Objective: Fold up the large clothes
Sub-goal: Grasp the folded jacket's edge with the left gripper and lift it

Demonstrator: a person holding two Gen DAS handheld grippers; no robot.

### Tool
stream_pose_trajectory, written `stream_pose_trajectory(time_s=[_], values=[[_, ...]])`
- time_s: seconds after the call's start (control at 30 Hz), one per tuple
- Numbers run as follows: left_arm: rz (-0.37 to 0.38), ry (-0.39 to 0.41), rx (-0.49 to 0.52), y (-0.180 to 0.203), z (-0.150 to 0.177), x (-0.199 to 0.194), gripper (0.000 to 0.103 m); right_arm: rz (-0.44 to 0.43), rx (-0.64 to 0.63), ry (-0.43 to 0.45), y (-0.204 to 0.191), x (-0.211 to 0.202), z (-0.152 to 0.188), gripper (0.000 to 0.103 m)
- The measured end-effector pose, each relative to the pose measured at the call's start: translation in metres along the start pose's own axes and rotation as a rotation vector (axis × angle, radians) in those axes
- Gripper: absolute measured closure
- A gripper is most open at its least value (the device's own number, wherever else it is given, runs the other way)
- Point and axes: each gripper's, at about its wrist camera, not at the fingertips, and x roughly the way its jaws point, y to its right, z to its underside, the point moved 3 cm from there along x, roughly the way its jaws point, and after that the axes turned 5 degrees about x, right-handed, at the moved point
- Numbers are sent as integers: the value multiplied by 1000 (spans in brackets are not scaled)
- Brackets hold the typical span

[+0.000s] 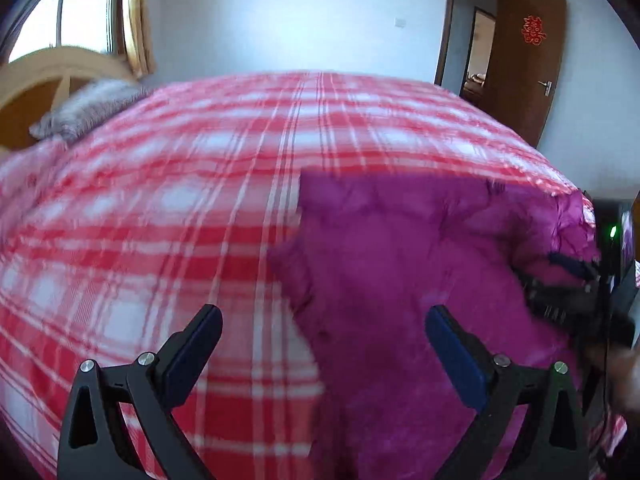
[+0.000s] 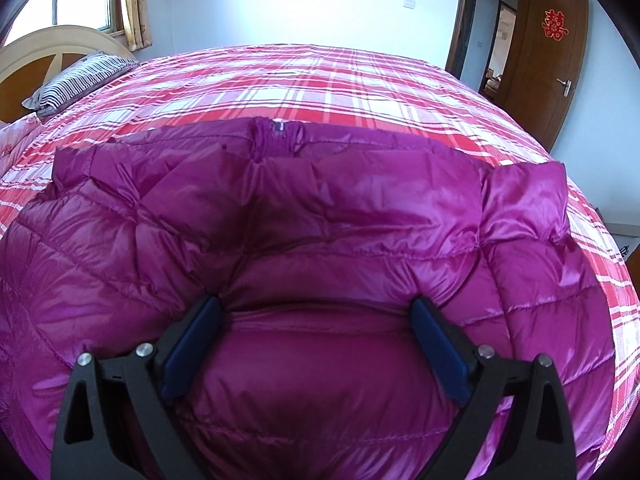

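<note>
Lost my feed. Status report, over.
Left claw open, empty, above bedspread. Right claw open, straddling purple down jacket. Jacket lies on bed, unfolded. Nothing in the way.

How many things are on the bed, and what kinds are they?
Purple puffy jackets: 1
Striped pillows: 1
Total on the red plaid bed: 2

It was a home bedroom. A wide bed (image 2: 360, 80) in a red-and-white plaid cover filled most of both views, with a striped pillow (image 2: 76, 82) at its far left corner against a curved wooden headboard (image 2: 36, 50). Behind were a curtained window (image 2: 136, 4), white walls and an open wooden door (image 2: 548, 64) bearing a red paper ornament (image 2: 555, 30).
</note>
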Motion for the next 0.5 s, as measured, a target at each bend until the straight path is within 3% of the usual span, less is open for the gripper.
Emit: stream_pose_trajectory(time_s=[0.1,0.2,0.23,0.37,0.5], values=[[70,-53,-83,-8,19,16,2,-1,1,2,0,-1,0,4],[183,-69,-168,-10,32,22,18,-8,6,4,1,-1,1,4],[208,-59,-195,-10,35,22,18,-12,8,5,2,-2,1,4],[263,-47,-226,-7,38,24,24,-19,10,5,2,-3,1,4],[258,-61,-206,-12,36,22,30,-56,16,-10,6,-19,2,5]])
